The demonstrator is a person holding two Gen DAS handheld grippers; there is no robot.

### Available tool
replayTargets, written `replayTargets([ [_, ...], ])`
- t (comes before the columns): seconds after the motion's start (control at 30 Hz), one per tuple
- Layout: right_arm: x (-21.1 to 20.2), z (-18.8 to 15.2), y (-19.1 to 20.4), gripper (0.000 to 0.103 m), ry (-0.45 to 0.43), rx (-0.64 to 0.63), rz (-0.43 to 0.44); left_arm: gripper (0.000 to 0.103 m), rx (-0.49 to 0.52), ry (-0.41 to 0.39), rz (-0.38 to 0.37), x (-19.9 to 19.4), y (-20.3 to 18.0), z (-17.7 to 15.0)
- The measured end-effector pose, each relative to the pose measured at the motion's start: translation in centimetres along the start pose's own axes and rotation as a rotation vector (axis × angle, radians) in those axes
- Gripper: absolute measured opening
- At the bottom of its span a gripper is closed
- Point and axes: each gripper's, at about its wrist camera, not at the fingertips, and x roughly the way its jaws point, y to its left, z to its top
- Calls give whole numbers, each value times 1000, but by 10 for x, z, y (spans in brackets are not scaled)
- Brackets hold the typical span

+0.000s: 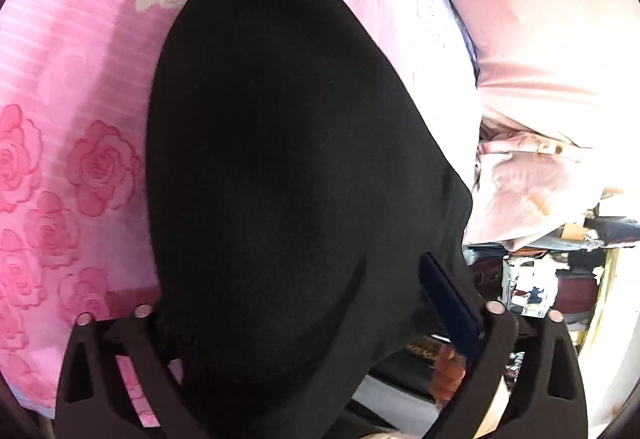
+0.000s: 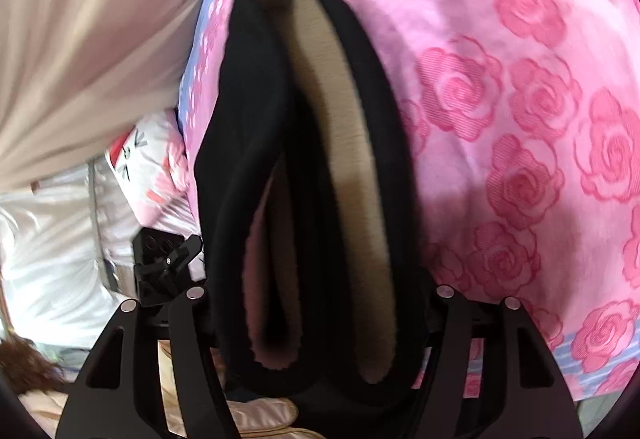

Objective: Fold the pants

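The black pants (image 1: 280,159) fill the middle of the left wrist view, hanging above the pink rose-print bed sheet (image 1: 72,119). My left gripper (image 1: 316,323) is shut on the pants; a dark blue pad (image 1: 448,311) shows at its right finger. In the right wrist view the pants (image 2: 320,199) hang as folded layers with a beige fleece lining (image 2: 336,111) showing. My right gripper (image 2: 320,319) is shut on them above the sheet (image 2: 520,119); its fingertips are hidden by cloth.
A pale pink quilt (image 1: 540,59) lies at the right of the left wrist view and at the upper left of the right wrist view (image 2: 80,39). White bedding (image 2: 60,239) and the other gripper's black body (image 2: 164,263) lie left. Room clutter (image 1: 560,279) shows beyond the bed.
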Motion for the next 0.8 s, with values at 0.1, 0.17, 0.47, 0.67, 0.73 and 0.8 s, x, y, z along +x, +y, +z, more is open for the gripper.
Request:
replayTargets([
  [0.1,-1,-2,3,46,-4,-26,-12,95,93,13,48,0,-8,-6],
  [0.17,-2,-4,6,43,-10,-34,-13,76,132,1,56,-5,-12,-12],
  [0.47,-15,-9,37,37,-10,-53,42,31,117,7,64,-29,-10,-15],
  [0.67,-12,-8,25,37,15,-30,24,30,86,11,-18,-56,-7,-17],
  [0.73,-4,-7,13,37,25,-9,7,30,74,27,12,-51,4,-19],
  [0.8,1,-6,5,38,35,12,23,31,51,42,64,-40,18,-20],
])
